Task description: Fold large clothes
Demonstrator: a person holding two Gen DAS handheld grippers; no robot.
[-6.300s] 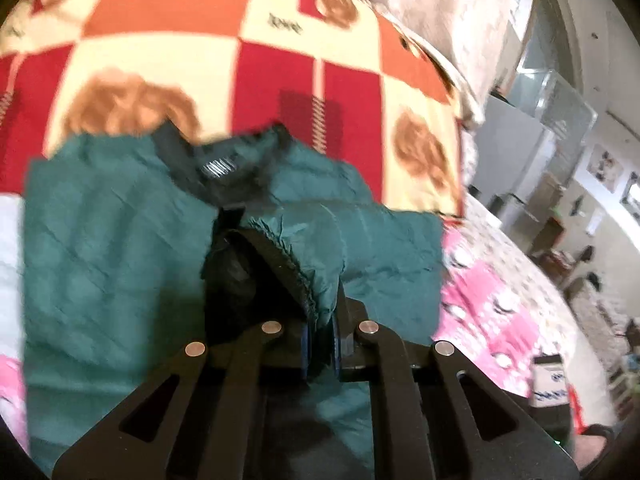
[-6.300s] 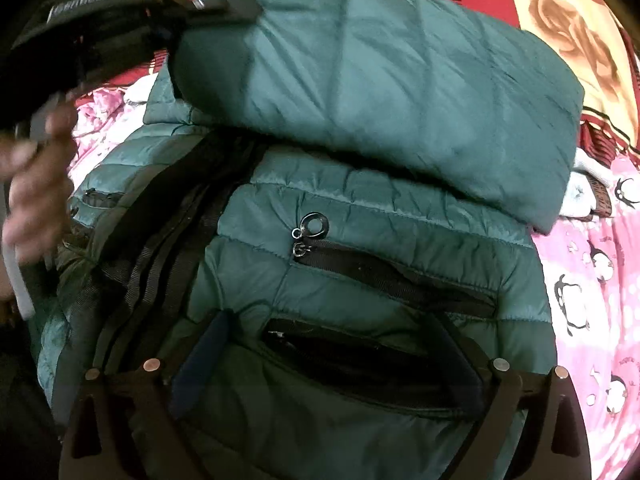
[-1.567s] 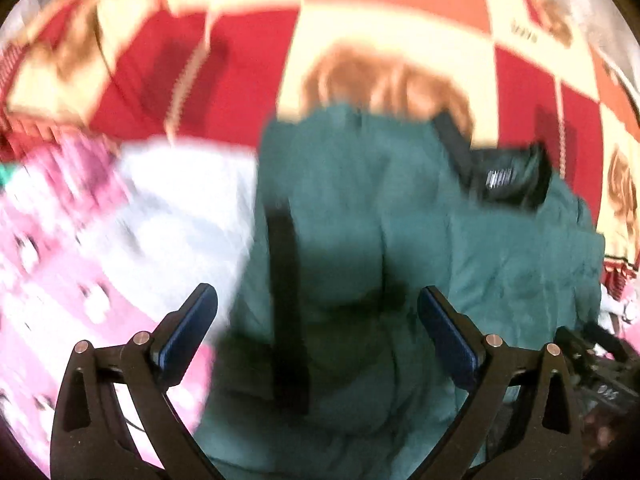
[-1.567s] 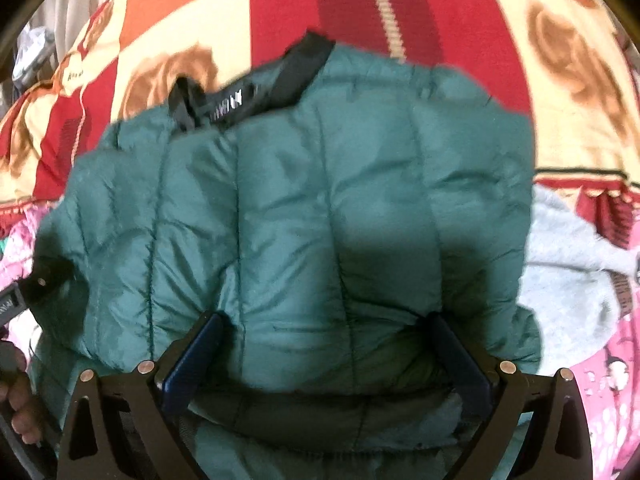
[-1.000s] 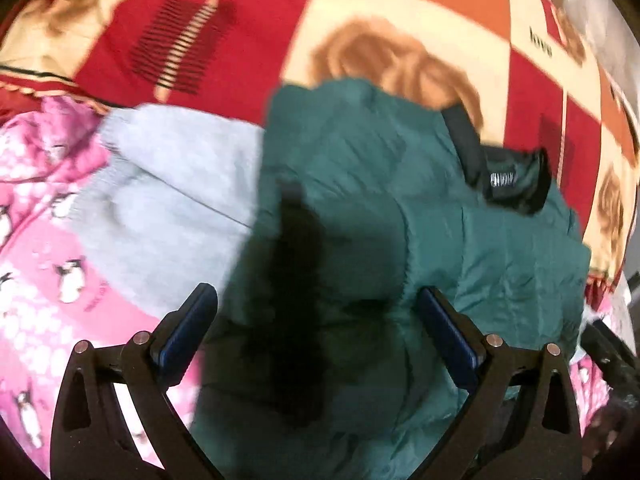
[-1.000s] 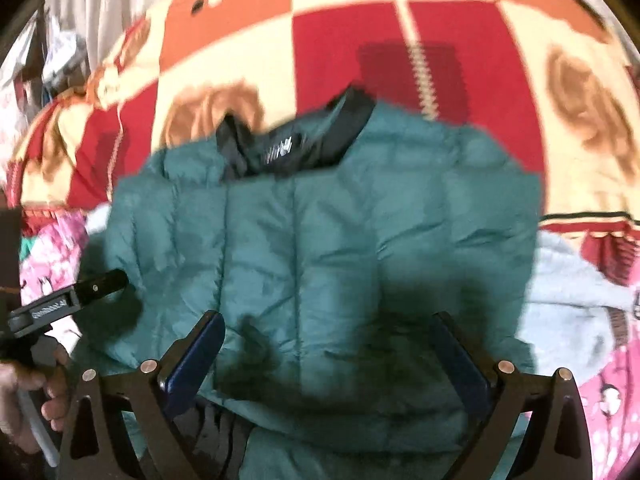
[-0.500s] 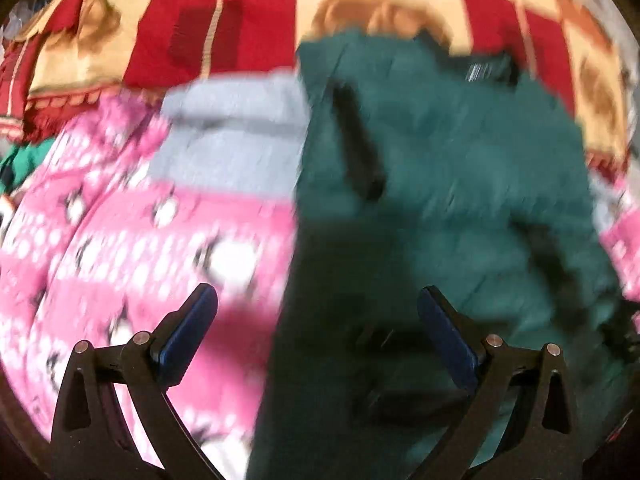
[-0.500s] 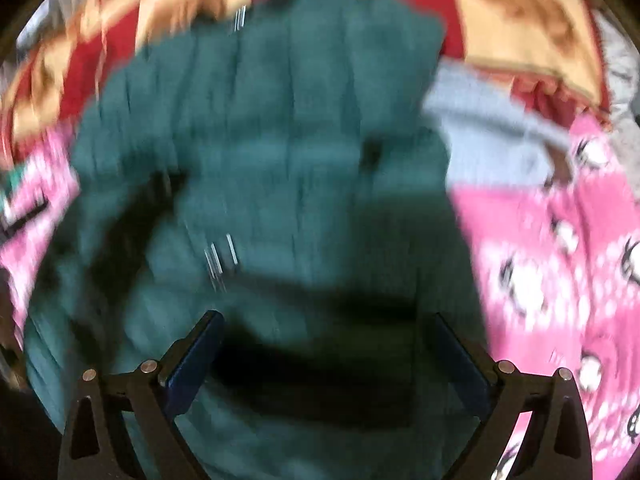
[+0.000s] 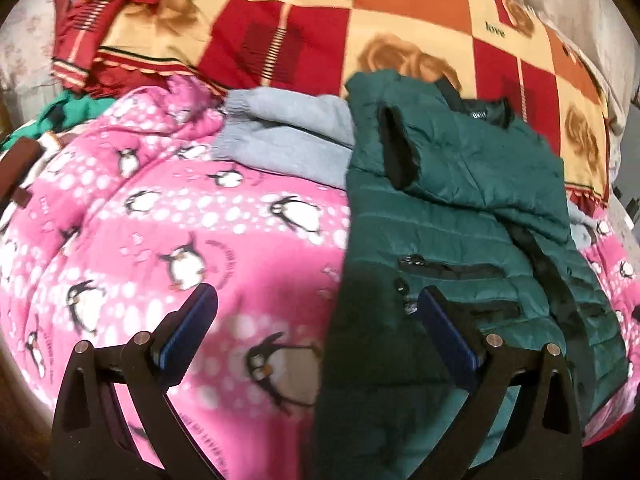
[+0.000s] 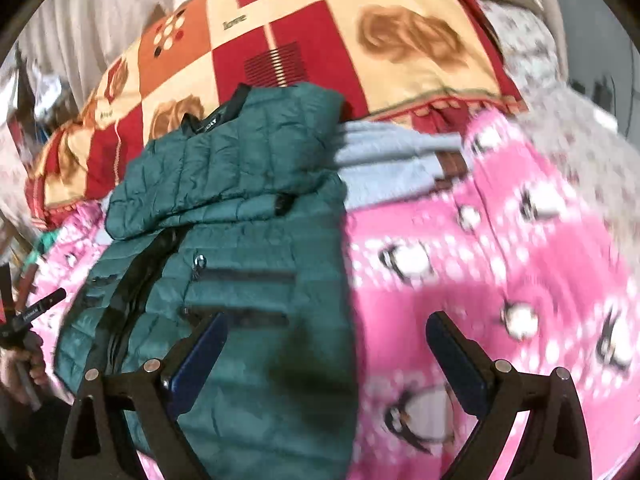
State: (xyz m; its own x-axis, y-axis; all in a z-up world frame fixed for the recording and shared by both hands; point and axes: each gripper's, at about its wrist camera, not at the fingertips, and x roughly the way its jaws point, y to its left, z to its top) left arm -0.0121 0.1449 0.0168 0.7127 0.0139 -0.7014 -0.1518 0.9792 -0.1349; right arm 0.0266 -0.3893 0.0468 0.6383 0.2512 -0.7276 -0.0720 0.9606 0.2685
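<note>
I hold both tools with their jaws apart and nothing between them: my left gripper (image 9: 316, 320) straddles the near left edge of the green puffer jacket (image 9: 452, 216), my right gripper (image 10: 326, 340), whose jaws have just been closing a little, its near right edge. The jacket lies on the pink penguin blanket (image 9: 168, 240), top part already folded down. To fold well, I judge each gripper should bite the hem corner on its side evenly, then lift together.

The green jacket (image 9: 460, 208) is made of quilted cloth with a slight sheen. A fleecy, matt pink blanket (image 9: 200, 240) is spread beneath it. The grey garment (image 10: 384, 160) looks soft-knit. The checked cover (image 9: 320, 32) appears smooth, printed cloth.
</note>
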